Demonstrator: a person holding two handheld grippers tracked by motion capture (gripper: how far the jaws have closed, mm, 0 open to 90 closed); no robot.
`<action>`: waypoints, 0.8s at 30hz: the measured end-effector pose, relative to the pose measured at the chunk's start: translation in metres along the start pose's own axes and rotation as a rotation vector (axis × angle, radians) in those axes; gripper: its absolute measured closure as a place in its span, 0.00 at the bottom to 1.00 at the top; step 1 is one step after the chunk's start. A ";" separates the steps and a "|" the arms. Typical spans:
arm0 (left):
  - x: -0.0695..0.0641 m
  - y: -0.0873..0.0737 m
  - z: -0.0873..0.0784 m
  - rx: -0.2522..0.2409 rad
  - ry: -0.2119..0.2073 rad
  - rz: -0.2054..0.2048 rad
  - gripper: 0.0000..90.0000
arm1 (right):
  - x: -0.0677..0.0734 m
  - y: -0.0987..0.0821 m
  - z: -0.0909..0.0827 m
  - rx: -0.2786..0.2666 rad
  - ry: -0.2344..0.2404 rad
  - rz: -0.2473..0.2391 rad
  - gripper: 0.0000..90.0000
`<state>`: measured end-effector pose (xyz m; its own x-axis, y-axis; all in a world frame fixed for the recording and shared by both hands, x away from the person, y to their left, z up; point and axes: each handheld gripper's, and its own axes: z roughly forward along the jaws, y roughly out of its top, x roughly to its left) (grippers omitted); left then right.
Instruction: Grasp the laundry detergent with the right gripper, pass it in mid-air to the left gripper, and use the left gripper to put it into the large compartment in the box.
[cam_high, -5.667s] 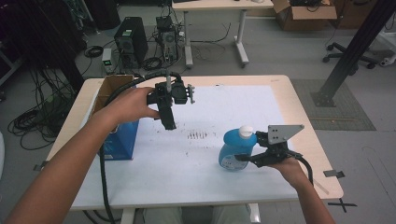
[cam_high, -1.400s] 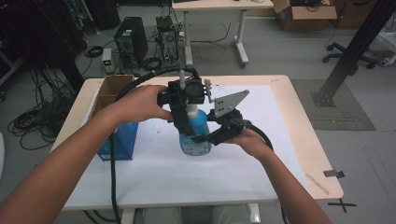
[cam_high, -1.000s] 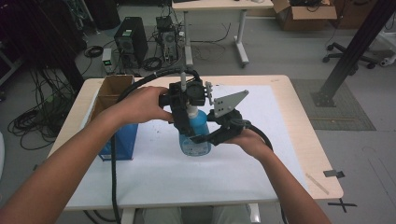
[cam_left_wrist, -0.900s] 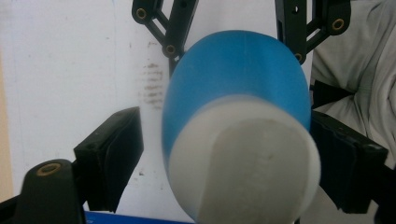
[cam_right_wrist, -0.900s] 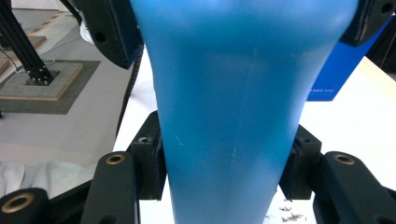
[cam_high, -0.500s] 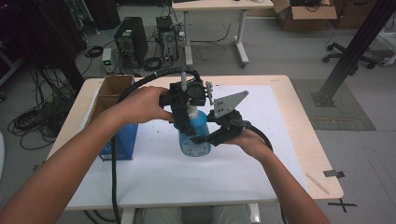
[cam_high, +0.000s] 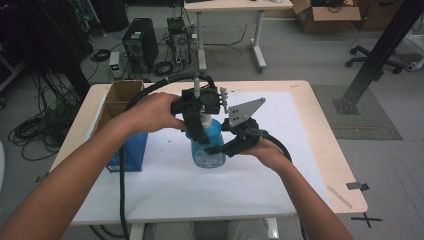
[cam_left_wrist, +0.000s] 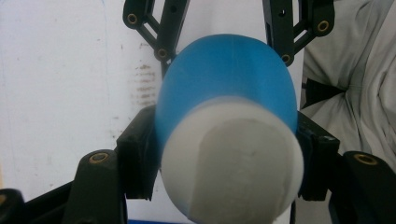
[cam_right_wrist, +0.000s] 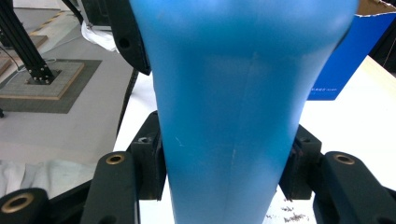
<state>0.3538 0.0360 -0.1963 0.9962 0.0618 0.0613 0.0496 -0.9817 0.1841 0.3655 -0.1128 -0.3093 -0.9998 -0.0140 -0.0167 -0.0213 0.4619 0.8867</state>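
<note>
Both grippers pinch one upright blue bottle (cam_high: 209, 145) at mid-table (cam_high: 310, 150). Left gripper (cam_high: 197, 125), jaws just closed, clamps its white cap (cam_left_wrist: 233, 163) from above; right gripper (cam_high: 220, 149) grips the body sideways. Its long axis stands vertical.

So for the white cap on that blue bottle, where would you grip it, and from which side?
Grip the white cap across its round sides, coming down from above, as the left gripper does: its pads sit on opposite sides. The blue bottle stands upright on the table, its body clamped from the side by the right gripper.
</note>
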 end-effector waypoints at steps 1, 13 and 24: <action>0.000 0.000 0.000 0.001 -0.003 0.000 0.41 | 0.000 0.000 0.000 0.000 0.000 0.000 0.50; -0.005 0.003 -0.002 -0.001 0.008 0.008 0.42 | 0.003 0.000 -0.002 -0.004 0.008 -0.009 0.49; -0.004 0.005 -0.007 0.017 0.002 -0.021 0.42 | 0.005 0.003 -0.012 0.018 -0.001 0.005 0.24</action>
<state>0.3493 0.0320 -0.1891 0.9948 0.0824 0.0599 0.0713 -0.9830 0.1689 0.3600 -0.1226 -0.3011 -0.9999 -0.0111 -0.0125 -0.0163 0.4775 0.8785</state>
